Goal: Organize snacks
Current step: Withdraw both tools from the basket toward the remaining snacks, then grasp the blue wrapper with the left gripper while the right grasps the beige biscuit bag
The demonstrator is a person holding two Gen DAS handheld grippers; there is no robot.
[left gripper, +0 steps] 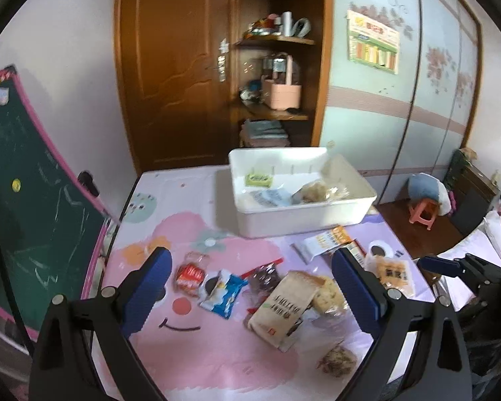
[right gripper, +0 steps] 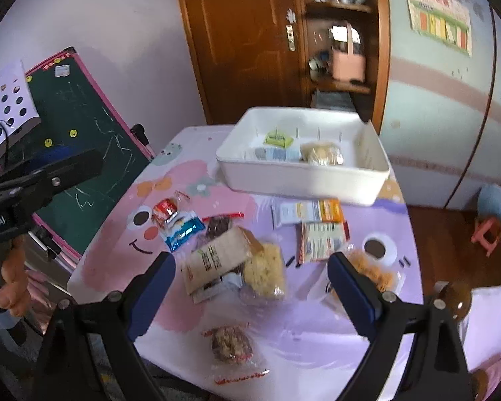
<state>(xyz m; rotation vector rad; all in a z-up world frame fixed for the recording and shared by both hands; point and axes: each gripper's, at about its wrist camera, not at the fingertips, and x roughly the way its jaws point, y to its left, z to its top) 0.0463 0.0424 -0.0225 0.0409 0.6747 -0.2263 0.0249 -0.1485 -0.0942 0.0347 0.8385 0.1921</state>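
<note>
White bin partly filled; most snacks remain loose on the table.

Three packets lie in the bin at 12 o'clock: a green one, a grey-blue one, a clear bun bag. About ten are left on the mat, among them the tan carton at centre, blue wrapper and red sweet at 10 o'clock, orange sachet just before the bin. Left gripper and right gripper both stand apart, holding nothing. Table edges run close at 3 and 6 o'clock; a chalkboard crowds 9 o'clock. Room above the pile looks free.
</note>
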